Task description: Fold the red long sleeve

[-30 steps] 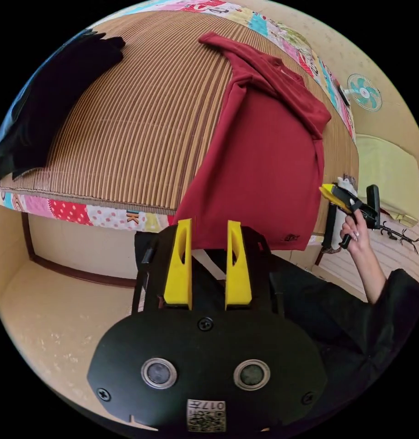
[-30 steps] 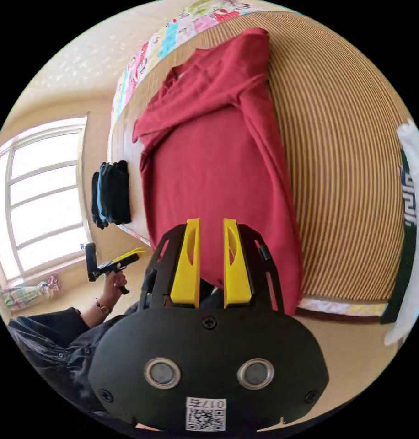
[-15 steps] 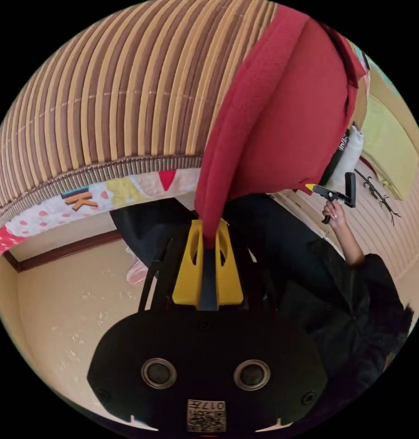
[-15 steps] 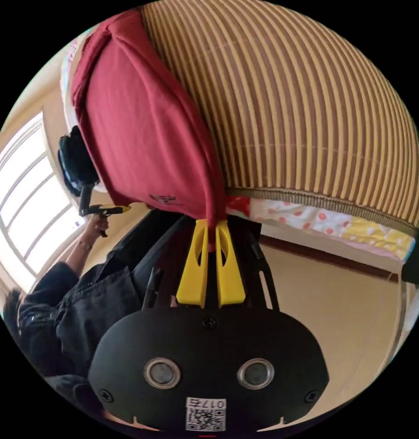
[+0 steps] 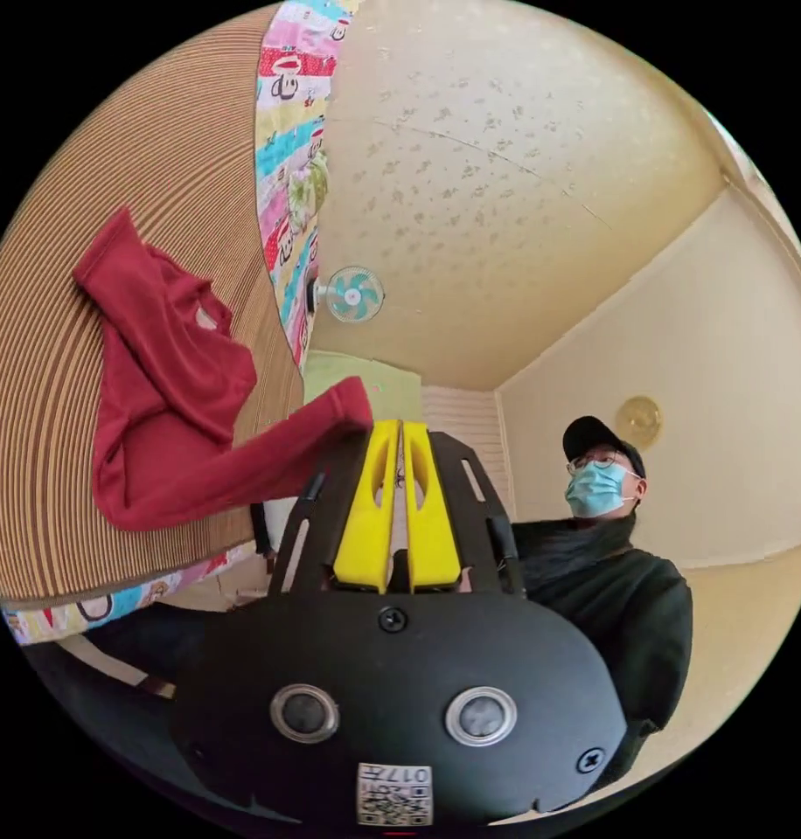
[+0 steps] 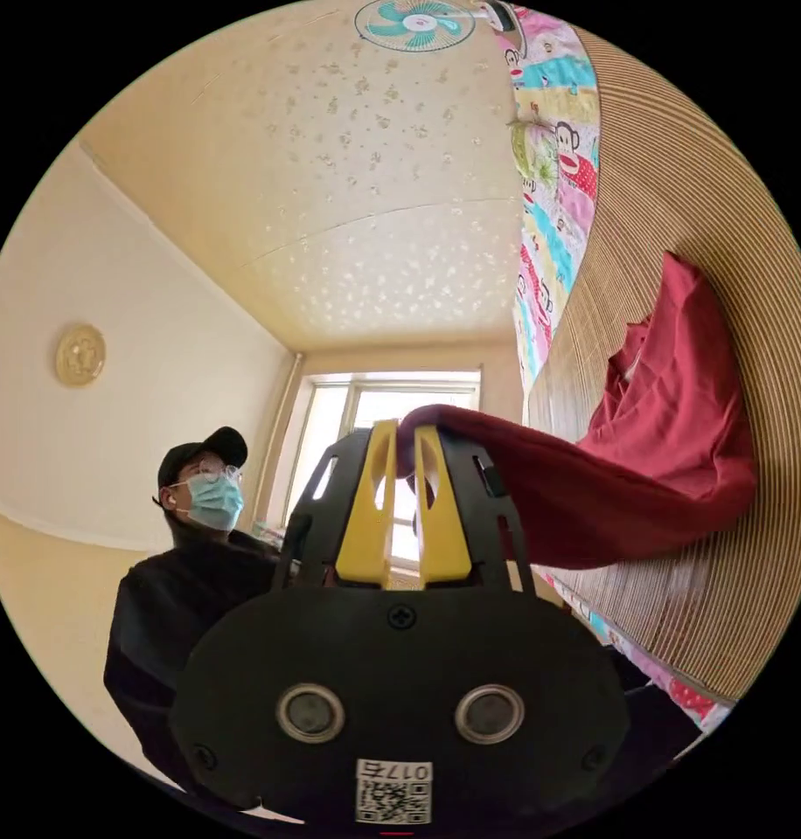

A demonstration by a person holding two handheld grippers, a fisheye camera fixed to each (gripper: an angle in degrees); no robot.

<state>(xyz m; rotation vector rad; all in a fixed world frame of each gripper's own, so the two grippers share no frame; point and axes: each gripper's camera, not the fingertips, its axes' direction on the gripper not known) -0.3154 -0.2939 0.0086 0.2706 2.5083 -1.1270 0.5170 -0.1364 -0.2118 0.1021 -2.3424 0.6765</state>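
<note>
The left tongs (image 5: 399, 437) have their jaws pressed together on a hem corner of the red long sleeve (image 5: 169, 411), and the right tongs (image 6: 407, 441) are likewise pinched on the other hem corner. The shirt's upper part lies on the striped mat (image 6: 680, 175) over the bed, sleeves already tucked in, while its lower edge is lifted clear. By my judgement the sides are done; carrying the hem toward the collar and laying it flat remains

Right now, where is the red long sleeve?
The red long sleeve lies on the striped mat, left in the left gripper view, its bottom edge lifted toward the hand-held gripper.
</note>
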